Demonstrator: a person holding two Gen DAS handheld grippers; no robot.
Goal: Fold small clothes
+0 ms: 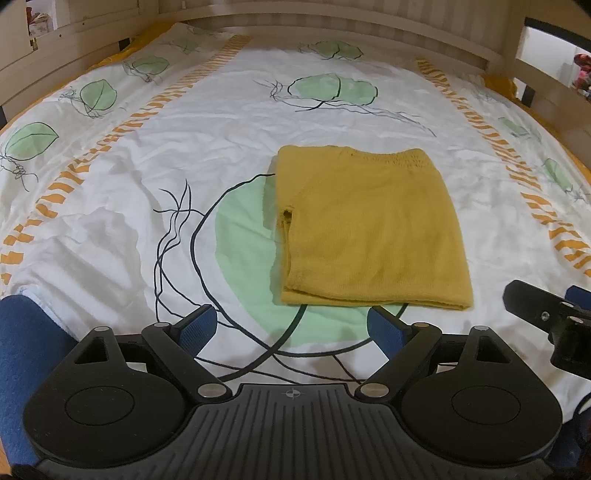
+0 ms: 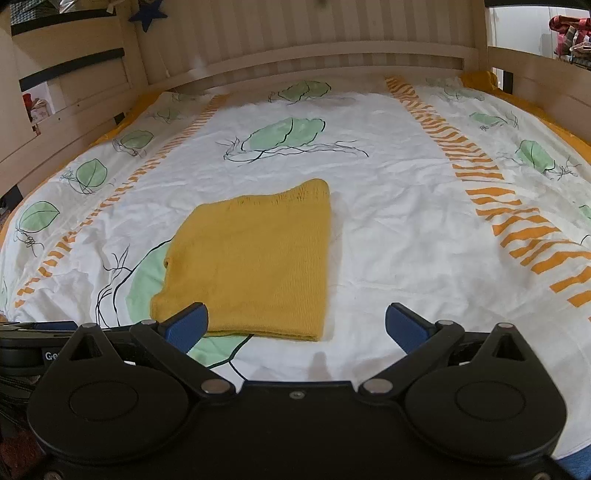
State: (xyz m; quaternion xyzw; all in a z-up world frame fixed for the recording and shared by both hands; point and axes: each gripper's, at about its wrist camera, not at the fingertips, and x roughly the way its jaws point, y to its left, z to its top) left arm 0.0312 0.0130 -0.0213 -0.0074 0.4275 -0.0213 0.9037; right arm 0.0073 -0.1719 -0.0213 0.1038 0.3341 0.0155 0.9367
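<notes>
Yellow knit garment (image 1: 369, 229), folded, underlayers hidden

A home bedroom: a bed with a pale wooden slatted frame (image 2: 332, 55) at the far end and side rails, spread with a white duvet cover (image 1: 229, 122) printed with green leaves and orange stripes. Shelves with oddments (image 2: 569, 33) stand far right.

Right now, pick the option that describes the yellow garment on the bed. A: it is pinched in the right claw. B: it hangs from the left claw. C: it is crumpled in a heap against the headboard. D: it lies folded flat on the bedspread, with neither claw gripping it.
D: the yellow garment lies folded flat on the bedspread, and the left claw and right claw are both open, holding nothing.
</notes>
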